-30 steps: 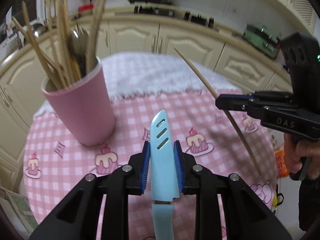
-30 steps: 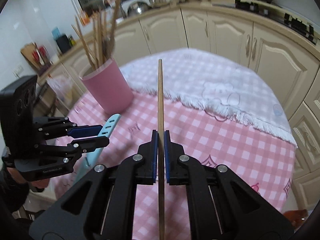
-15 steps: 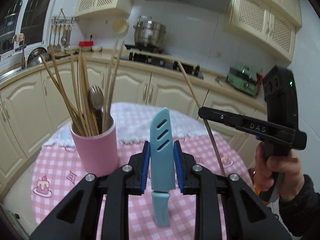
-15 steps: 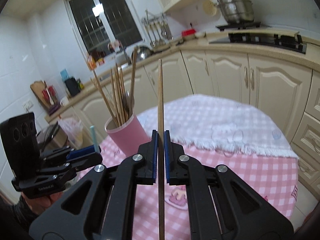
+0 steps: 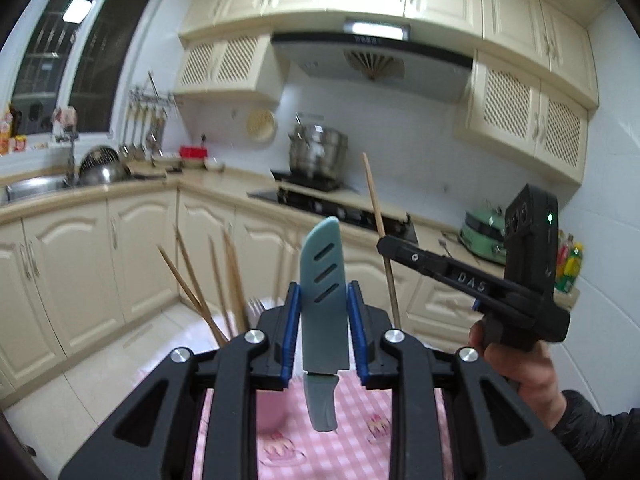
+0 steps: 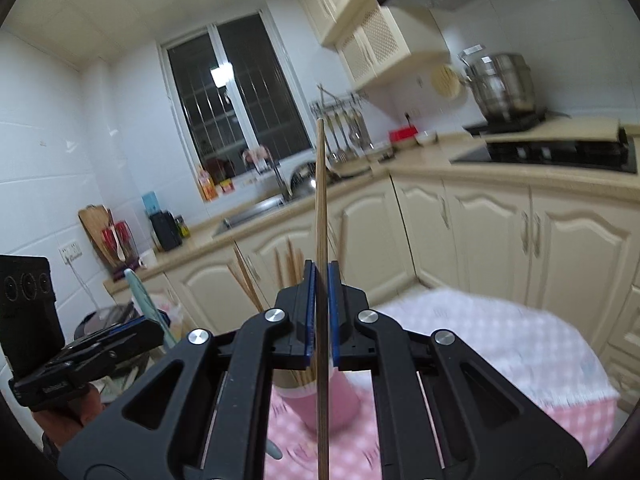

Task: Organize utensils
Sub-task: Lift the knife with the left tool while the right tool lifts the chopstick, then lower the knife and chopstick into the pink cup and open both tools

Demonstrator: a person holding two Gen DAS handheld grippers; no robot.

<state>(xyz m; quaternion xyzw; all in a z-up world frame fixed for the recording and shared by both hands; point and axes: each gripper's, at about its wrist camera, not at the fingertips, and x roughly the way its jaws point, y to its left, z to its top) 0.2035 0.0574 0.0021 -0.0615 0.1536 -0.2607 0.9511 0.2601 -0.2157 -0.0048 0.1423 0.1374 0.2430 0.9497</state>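
My left gripper (image 5: 323, 320) is shut on a light blue sheathed knife (image 5: 322, 280), which stands blade-up between the blue pads with its handle hanging below. My right gripper (image 6: 321, 280) is shut on a single wooden chopstick (image 6: 321, 200) held upright. Each gripper shows in the other's view: the right gripper (image 5: 383, 245) with its chopstick (image 5: 374, 200), and the left gripper (image 6: 154, 330) with the knife (image 6: 138, 292). The pink cup (image 6: 340, 404) with several chopsticks (image 5: 200, 292) stands on the table below both grippers, largely hidden behind the fingers.
The round table wears a pink checked cloth (image 6: 520, 424) with a white fringed cloth (image 6: 480, 332) over its far part. Cream cabinets (image 5: 120, 264), a sink (image 5: 32, 186), a hob with a steel pot (image 5: 318, 152) and a green appliance (image 5: 482, 232) line the walls. A hand (image 5: 508, 356) grips the right handle.
Both grippers have risen and tipped upward, so the cup and table have slid to the bottom of both views. The knife and the chopstick remain gripped as before.
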